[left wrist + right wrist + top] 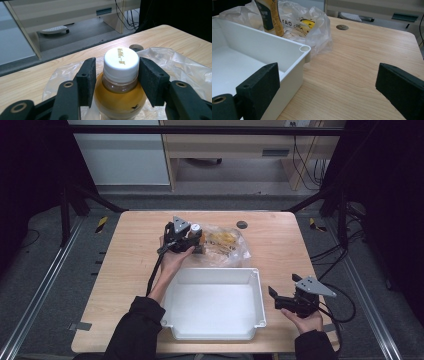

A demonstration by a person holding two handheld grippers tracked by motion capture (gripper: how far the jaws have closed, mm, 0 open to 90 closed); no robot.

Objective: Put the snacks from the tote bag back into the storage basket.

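Note:
A bottle of amber liquid with a white cap (121, 58) stands upright on a clear plastic bag (175, 62) at the back of the table. My left gripper (117, 75) has its pads pressed against the bottle's shoulder, just under the cap. From above, the left gripper (196, 237) and the bottle (196, 228) sit at the left edge of the bag (227, 245). My right gripper (283, 285) is open, low over the table to the right of the white tray (215, 275). From the right gripper (329, 82) I see the tray's corner (287, 50), the bottle (270, 17) and the bag (312, 22).
The tray holds nothing and takes up the front middle of the table. Yellow packets lie inside the bag. A round cable hole (242, 224) is set in the table behind the bag. Bare wood lies right of the tray. Cables trail on the floor at the right.

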